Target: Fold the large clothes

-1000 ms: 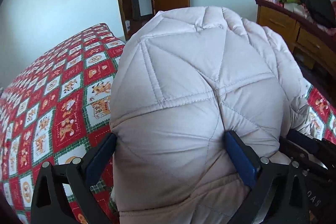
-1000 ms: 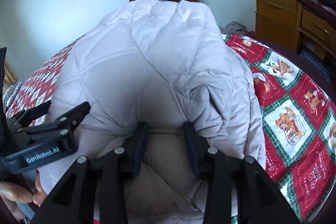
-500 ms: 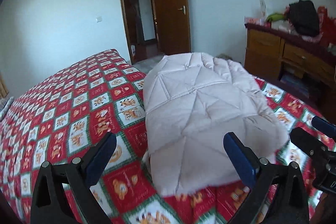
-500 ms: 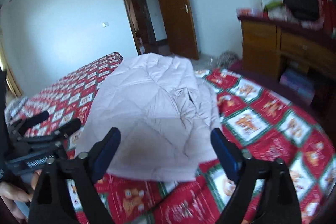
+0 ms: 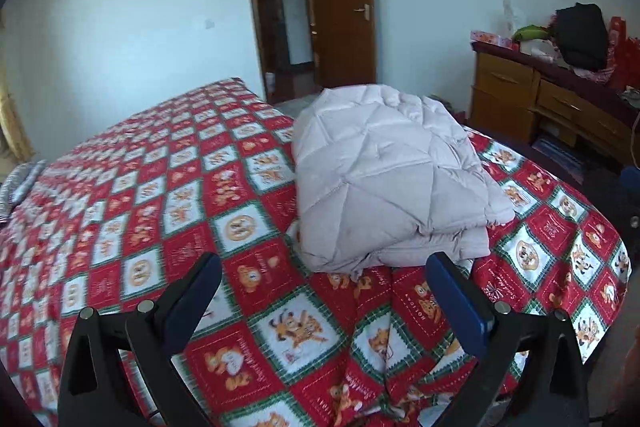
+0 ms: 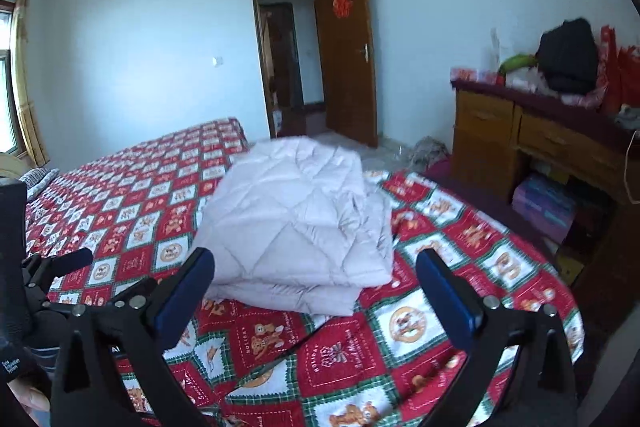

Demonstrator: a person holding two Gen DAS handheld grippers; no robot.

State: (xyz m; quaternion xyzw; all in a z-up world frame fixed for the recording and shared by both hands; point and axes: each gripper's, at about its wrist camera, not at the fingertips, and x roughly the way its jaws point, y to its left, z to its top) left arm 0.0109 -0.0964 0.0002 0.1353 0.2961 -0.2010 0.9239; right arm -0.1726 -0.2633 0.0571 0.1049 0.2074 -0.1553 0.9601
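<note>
Left gripper: jaws wide apart, nothing between them, blue pads facing each other over bare bedspread. Right gripper: jaws likewise spread, empty. Both hang above the near edge of the bed, clear of the cloth.

Outward from the left jaws: the folded quilted jacket lies straight ahead and slightly right of the jaw midline, its near open edge just beyond the pad tips. From the right jaws the same bundle lies ahead and slightly left, its stacked layers showing at the near edge. So the bundle sits between the two grippers' lines of sight, roughly centred on the pair; neither gripper is clearly nearer.

Position on the bed: toward the near right corner region, well short of the far edge by the door, with red patterned bedspread showing on all visible sides.

Long axis: runs away from the grippers, near edge to far edge. Short axis crosses the jaws.

Judgement: the fold looks largely done, a compact multi-layer packet. If a further fold is wanted, it would likely go along the long axis, each gripper taking one near corner. Risk: puffy layers may slide apart if only the top layer is pinched.
</note>
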